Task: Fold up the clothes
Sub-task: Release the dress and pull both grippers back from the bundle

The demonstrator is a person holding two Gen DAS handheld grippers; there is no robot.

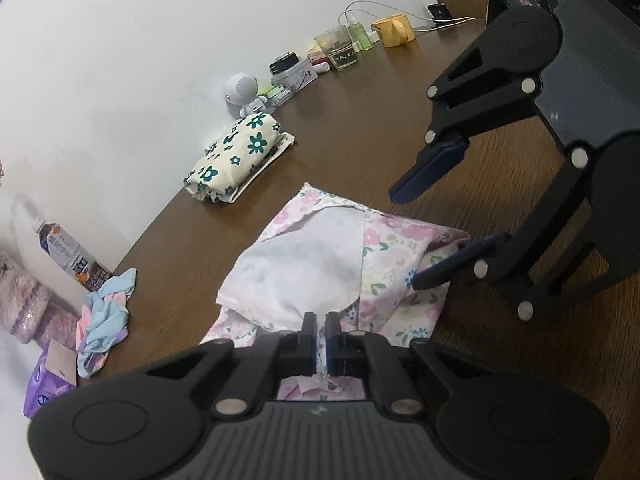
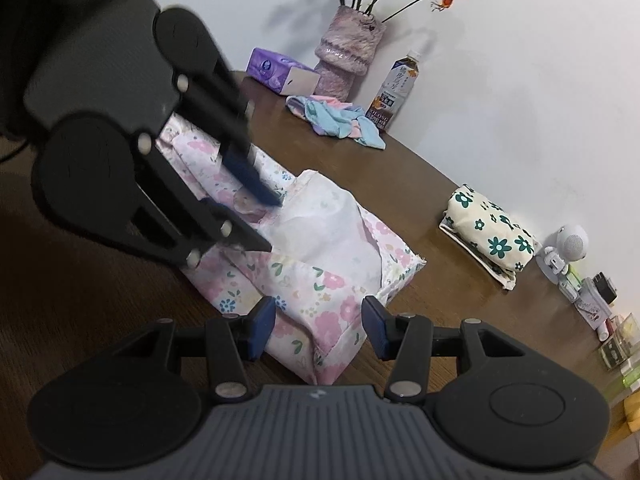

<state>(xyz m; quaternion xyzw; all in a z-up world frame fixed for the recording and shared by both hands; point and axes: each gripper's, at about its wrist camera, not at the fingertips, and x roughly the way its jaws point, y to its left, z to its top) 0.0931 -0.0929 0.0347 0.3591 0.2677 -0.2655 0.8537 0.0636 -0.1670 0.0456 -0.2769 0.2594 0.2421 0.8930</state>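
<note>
Left gripper (image 1: pixel 320 322) pinched on pink garment (image 1: pixel 320 256) near table (image 1: pixel 360 128) edge — right gripper (image 2: pixel 318 320) half-open astride garment's other end, pads clear.

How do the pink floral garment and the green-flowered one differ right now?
The pink floral garment is half folded between both grippers; the green-flowered garment is a finished bundle by the wall. The left gripper pinches the pink one; nothing touches the green one. Both lie on the table.

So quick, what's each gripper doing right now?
Left gripper: closed on the pink floral garment.
Right gripper: open, straddling the garment's edge, not pinching it.
</note>
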